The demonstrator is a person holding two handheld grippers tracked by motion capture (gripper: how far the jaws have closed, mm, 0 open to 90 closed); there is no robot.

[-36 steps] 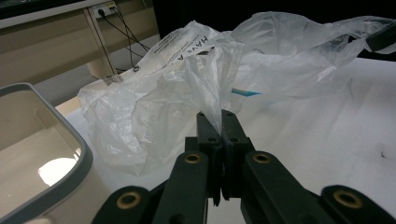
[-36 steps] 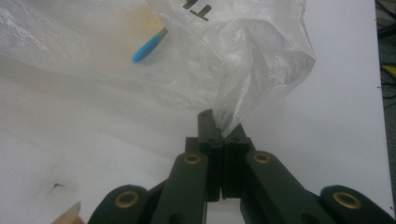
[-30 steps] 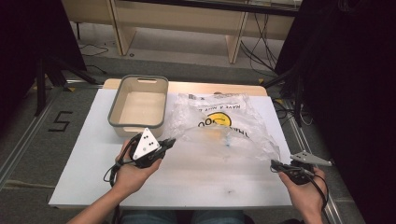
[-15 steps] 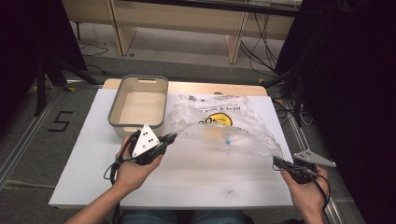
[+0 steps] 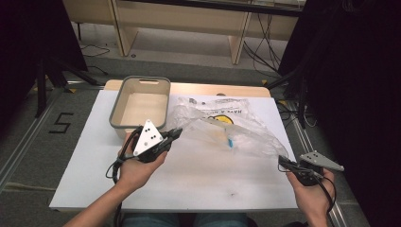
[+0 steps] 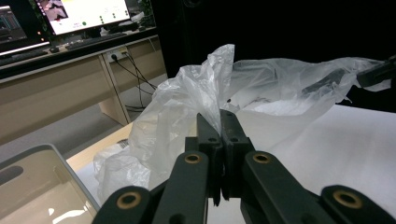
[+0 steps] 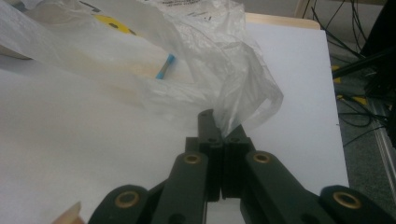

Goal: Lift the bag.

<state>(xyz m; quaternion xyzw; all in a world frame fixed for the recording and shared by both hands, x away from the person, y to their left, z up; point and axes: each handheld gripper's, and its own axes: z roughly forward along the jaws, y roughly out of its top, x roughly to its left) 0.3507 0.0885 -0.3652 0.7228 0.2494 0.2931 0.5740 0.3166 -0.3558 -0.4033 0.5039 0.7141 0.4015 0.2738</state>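
Observation:
A clear plastic bag [image 5: 222,125] with a yellow smiley print is stretched across the white table [image 5: 94,156]. My left gripper [image 5: 176,133] is shut on the bag's left edge, which rises between its closed jaws [image 6: 219,122]. At the table's right edge, my right gripper [image 5: 282,162] is shut on the bag's other edge [image 7: 233,116]. Inside the bag lies a small blue object [image 5: 230,142], also seen through the film [image 7: 166,66]. Across the bag, the left gripper view shows the right gripper's dark tip [image 6: 378,72].
A grey bin [image 5: 141,100] with a pale, empty inside stands at the table's back left, just beyond my left hand; its rim shows [image 6: 42,154]. Desks, cables and monitors [image 6: 84,11] stand beyond the table. Dark curtains hang at both sides.
My left gripper has risen a little with the bag's edge, lifting the film off the table. The right hand has stayed where it was.

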